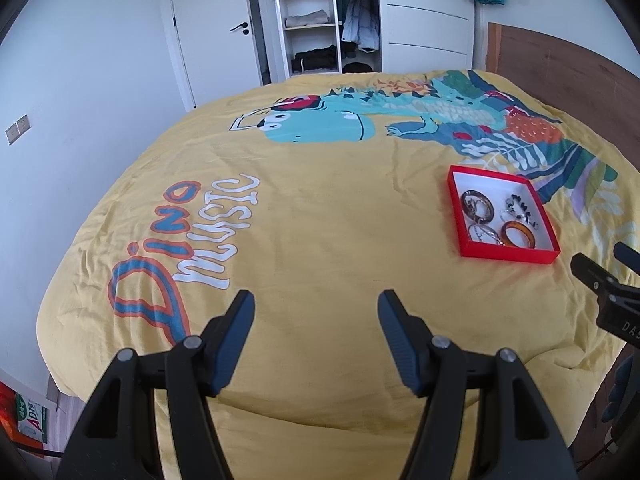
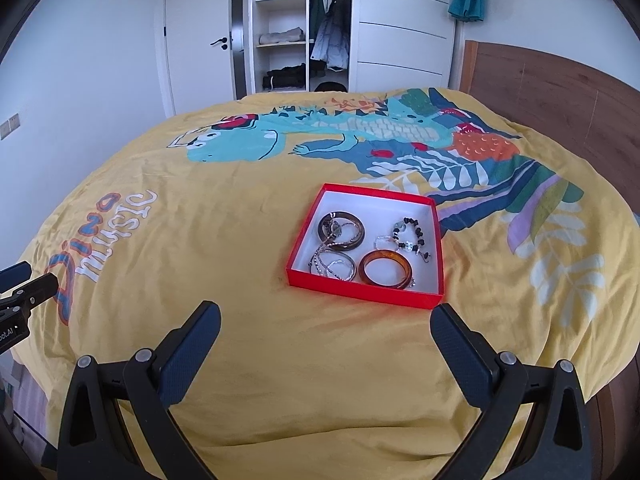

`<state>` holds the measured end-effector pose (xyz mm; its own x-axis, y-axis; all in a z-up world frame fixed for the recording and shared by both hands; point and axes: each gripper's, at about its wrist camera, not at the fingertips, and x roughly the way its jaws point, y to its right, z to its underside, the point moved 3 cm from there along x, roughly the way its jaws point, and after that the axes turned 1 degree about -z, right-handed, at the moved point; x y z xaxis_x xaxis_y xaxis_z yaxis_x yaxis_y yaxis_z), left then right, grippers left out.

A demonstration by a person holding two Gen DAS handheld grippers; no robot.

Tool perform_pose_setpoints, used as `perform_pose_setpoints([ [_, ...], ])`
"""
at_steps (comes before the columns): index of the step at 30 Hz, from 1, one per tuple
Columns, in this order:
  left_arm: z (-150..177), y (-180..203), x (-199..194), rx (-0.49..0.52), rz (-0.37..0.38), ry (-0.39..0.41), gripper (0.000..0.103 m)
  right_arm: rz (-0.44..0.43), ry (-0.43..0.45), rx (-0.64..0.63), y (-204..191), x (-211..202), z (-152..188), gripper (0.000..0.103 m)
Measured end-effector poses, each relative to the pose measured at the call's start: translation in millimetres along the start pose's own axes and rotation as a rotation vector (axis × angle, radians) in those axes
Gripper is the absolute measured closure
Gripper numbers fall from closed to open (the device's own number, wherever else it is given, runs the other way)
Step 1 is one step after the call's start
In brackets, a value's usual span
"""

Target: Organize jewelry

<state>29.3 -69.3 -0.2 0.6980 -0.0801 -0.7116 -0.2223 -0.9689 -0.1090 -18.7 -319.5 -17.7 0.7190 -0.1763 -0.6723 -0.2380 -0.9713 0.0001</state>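
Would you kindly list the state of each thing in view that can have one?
Left gripper: open, empty, above the bedspread.
Right gripper: open, empty, just short of the red box.
Red box: lidless, flat on the bedspread, holding jewelry.
Amber bangle: flat in the box, near corner.
Dark bangle: flat in the box, chain across it.
Beaded bracelet: loose in the box.
Wardrobe: open.
Door: closed.

Bed point(image 2: 248, 360) with yellow dinosaur-print cover, red tray point(image 2: 362, 294) resting on it
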Motion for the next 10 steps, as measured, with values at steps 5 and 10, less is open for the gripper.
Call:
perform_pose_setpoints([
  [5,-0.7,2.3,0.6,0.004,-0.002,0.001,0.041,0.001,-0.002,0.011,4.4,1.0,2.3,0.0],
  [10,-2.1,5.3,1.7,0.004,0.003,-0.002,0.041,-0.001,-0.005,0.016,6.0,2.3,3.2,0.0],
])
